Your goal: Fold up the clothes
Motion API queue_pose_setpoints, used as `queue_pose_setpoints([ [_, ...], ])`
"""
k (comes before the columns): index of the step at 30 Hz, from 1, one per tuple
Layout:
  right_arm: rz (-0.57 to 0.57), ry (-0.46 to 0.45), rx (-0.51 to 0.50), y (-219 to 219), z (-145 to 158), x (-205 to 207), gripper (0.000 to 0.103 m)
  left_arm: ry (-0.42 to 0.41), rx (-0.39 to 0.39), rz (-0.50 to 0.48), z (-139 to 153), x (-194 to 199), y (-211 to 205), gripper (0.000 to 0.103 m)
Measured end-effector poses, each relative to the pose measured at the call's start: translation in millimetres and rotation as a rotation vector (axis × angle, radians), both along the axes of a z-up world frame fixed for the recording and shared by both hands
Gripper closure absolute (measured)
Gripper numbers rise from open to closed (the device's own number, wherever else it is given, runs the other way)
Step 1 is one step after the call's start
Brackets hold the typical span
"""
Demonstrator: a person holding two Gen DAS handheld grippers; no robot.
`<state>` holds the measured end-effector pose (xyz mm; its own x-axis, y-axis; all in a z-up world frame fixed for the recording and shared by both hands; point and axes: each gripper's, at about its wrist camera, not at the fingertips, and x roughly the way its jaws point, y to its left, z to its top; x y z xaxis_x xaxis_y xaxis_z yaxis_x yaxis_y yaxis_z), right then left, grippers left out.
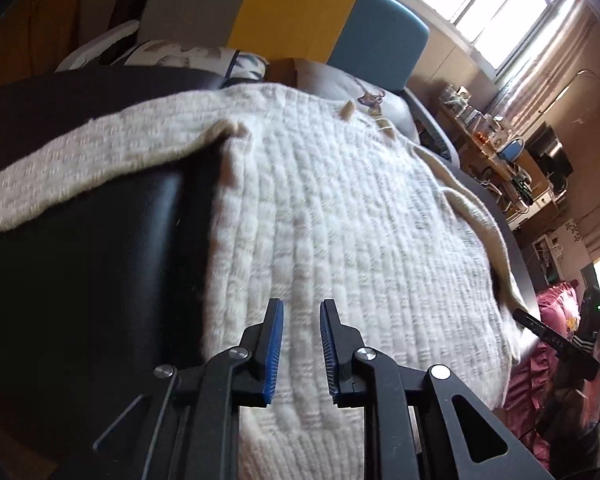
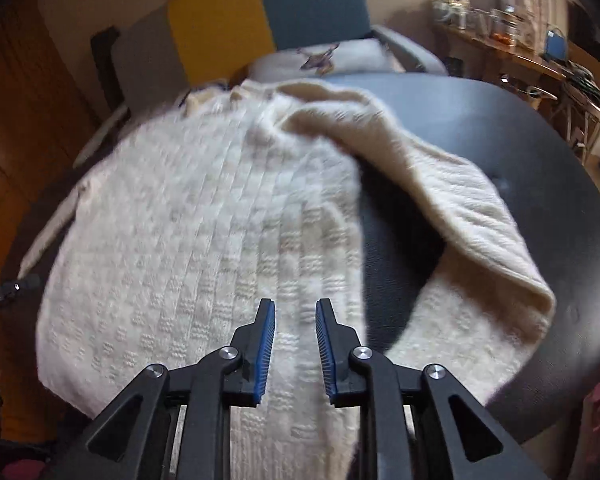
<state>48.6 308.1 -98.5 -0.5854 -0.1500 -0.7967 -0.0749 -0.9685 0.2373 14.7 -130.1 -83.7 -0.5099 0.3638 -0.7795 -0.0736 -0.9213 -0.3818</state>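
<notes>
A cream knitted sweater (image 1: 340, 208) lies spread flat on a black round table (image 1: 84, 248). One sleeve (image 1: 80, 168) stretches out to the left in the left wrist view. My left gripper (image 1: 301, 308) is open and empty, just above the sweater's near hem. In the right wrist view the same sweater (image 2: 204, 220) fills the middle, with its other sleeve (image 2: 452, 208) curving out to the right over the table (image 2: 520, 152). My right gripper (image 2: 295, 306) is open and empty above the hem on that side.
A chair with a grey, yellow and blue back (image 1: 300, 20) stands behind the table, with a cushion (image 2: 340, 58) on its seat. A cluttered wooden shelf (image 1: 500, 148) runs along the right wall under a window. A pink cloth (image 1: 540, 360) lies low at the right.
</notes>
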Motion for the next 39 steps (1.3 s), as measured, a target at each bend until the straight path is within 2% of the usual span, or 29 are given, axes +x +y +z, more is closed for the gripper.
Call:
queue_pose_setpoints([
  [2,-0.139,0.049,-0.021,35,12,21,0.082,0.014,0.015,-0.030,5,-12,14,0.078],
  [6,-0.304,-0.047,-0.034,96,0,52,0.079,-0.013,0.033,-0.115,-2,-33,53,0.076],
  [8,-0.342,-0.084,-0.157,115,-14,67,0.079,-0.034,0.030,-0.165,-9,-39,76,0.075],
  [10,-0.391,-0.084,-0.215,121,-24,75,0.079,-0.051,0.024,-0.212,-15,-43,97,0.075],
  [13,-0.411,-0.058,-0.352,126,-40,78,0.079,-0.070,0.015,-0.283,-23,-41,125,0.073],
  [17,-0.443,-0.019,-0.424,129,-50,68,0.079,-0.098,-0.013,-0.332,-34,-35,142,0.068],
  [21,-0.436,0.004,-0.484,128,-57,58,0.076,-0.142,-0.004,-0.322,-47,-32,140,0.065],
  [26,-0.444,0.051,-0.570,124,-68,58,0.075,-0.145,0.015,-0.314,-49,-31,136,0.065],
  [27,-0.445,0.057,-0.569,123,-70,58,0.075,-0.144,0.017,-0.316,-49,-30,136,0.064],
  [29,-0.402,0.043,-0.479,115,-64,53,0.078,-0.144,0.019,-0.317,-49,-30,135,0.063],
  [32,-0.369,0.001,-0.327,103,-57,43,0.095,-0.144,0.023,-0.319,-49,-29,136,0.060],
  [36,-0.325,0.005,-0.193,93,-38,30,0.097,-0.146,0.023,-0.321,-48,-29,136,0.059],
  [39,-0.307,0.073,-0.114,105,-1,26,0.097,-0.144,0.017,-0.327,-47,-30,136,0.059],
])
